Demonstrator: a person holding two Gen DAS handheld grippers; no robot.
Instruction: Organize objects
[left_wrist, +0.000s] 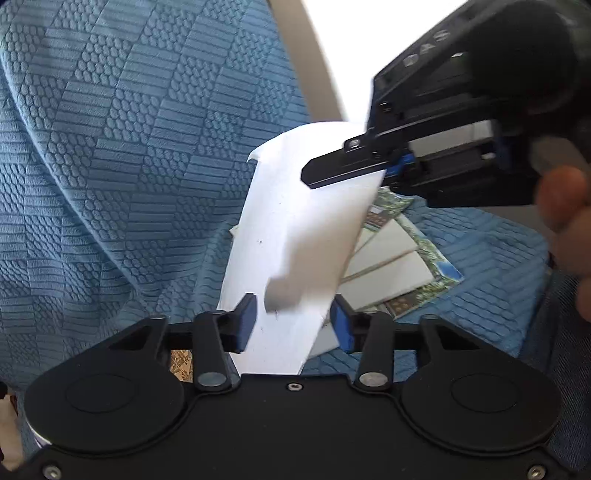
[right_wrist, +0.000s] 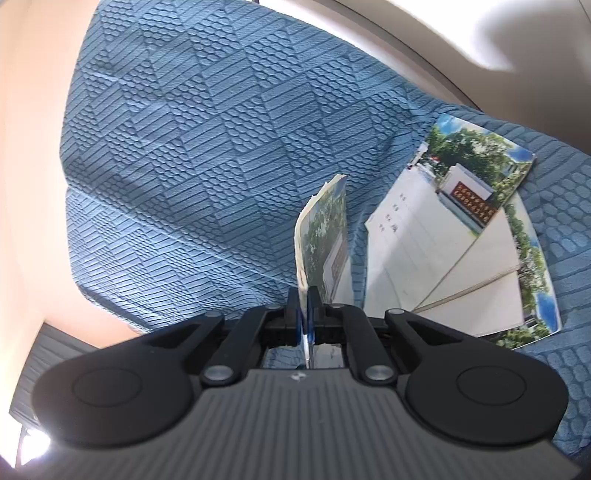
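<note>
The right gripper (right_wrist: 304, 306), a black two-finger tool with blue pads, is clamped on the lower edge of a thin paper booklet (right_wrist: 325, 243) with a white back and a photo cover of green trees. The booklet stands on edge above a blue textured fabric cover (right_wrist: 184, 147) embossed with a pattern of ribs and scales. From the left wrist camera the same booklet (left_wrist: 295, 221) shows its plain white side, pinched near its upper right edge by the right gripper (left_wrist: 343, 166), with part of a person's hand (left_wrist: 565, 206) visible at the right of the frame. The left gripper (left_wrist: 293, 325) has its jaws apart on either side of the booklet's lower end; the blue pads do not appear to press on the paper. Just beside the held booklet, a loose pile of similar photo-covered booklets and white sheets (right_wrist: 461, 236) lies fanned out on the blue fabric, its pieces overlapping one another.
</note>
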